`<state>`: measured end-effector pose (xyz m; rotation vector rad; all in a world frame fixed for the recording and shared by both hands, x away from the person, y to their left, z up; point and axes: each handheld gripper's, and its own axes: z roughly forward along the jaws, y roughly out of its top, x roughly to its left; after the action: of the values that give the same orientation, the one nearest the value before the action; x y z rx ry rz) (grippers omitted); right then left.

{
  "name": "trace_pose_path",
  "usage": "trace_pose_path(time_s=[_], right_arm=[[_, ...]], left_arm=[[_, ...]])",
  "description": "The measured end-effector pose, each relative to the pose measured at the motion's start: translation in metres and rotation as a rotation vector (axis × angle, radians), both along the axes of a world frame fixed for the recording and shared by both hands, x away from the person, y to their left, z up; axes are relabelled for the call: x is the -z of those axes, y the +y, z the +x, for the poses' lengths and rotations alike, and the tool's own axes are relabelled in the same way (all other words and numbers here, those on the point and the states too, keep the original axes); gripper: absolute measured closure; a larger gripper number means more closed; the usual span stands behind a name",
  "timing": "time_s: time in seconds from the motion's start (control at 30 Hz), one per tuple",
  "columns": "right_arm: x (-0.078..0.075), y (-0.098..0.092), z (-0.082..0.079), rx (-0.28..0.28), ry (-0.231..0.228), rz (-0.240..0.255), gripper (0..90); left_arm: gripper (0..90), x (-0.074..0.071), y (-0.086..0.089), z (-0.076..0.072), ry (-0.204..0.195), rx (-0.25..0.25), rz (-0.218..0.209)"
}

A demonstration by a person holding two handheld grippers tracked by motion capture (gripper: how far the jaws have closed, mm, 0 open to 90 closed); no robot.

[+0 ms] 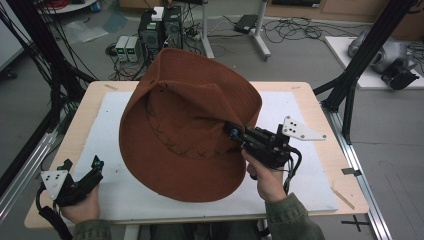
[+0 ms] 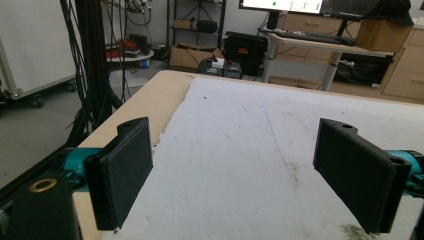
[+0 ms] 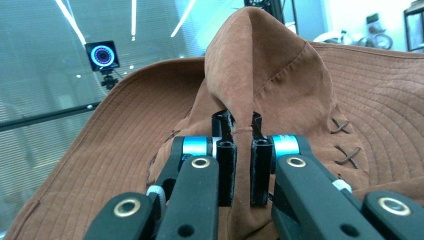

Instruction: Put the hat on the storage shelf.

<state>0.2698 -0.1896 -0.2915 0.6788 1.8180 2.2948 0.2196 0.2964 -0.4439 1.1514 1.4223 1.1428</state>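
While the left gripper (image 1: pixel 82 172) rests low at the near left corner of the surface (image 1: pixel 310 170), jaws spread apart over the white mat, the right gripper (image 1: pixel 235 134) reaches inward, jaws pinched on a fold of the brown hat (image 1: pixel 185 135), lifting it tilted mid-surface.

The wide-brimmed suede-like fabric hat (image 1: pixel 185 140) is rust brown all over, its brim ringed with concentric rows of same-coloured stitching and its crown laced with darker brown cross-stitches. At its 3 o'clock edge, the right hand-held gripper (image 1: pixel 233 133) is black with teal-blue bands at the jaw hinges, brass-coloured rivets and a pale grey triangular plate. At 8 o'clock, the left hand-held gripper (image 1: pixel 96 163) shows the same black, teal and grey. The flat foam-like mat (image 1: pixel 310 150) is white with faint dark smudges, lying on a pale wooden table (image 1: pixel 82 117). Both sleeves are olive green.
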Motion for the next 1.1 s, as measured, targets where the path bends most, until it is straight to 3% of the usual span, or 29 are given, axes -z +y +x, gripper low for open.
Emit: trace_pose_path(time_s=[0.2, 0.47, 0.83, 1.0, 1.1], right_arm=[[0.002, -0.001, 0.003, -0.044, 0.002, -0.003, 86.3], [0.001, 0.001, 0.011, -0.097, 0.041, -0.042, 85.0], [-0.001, 0.011, 0.012, -0.156, 0.005, -0.131, 83.0], [-0.002, 0.011, 0.014, -0.155, 0.022, -0.12, 79.9], [-0.002, 0.009, 0.014, -0.158, 0.022, -0.113, 73.0]], left_arm=[[16.3, 0.0, -0.002, 0.002, 0.002, 0.004, 0.004], [16.3, 0.0, -0.004, 0.002, 0.002, 0.009, 0.007], [16.3, 0.0, -0.004, 0.002, 0.005, 0.009, 0.009], [16.3, 0.0, -0.003, 0.002, 0.006, 0.009, 0.013], [16.3, 0.001, -0.002, 0.002, 0.004, 0.005, 0.008]])
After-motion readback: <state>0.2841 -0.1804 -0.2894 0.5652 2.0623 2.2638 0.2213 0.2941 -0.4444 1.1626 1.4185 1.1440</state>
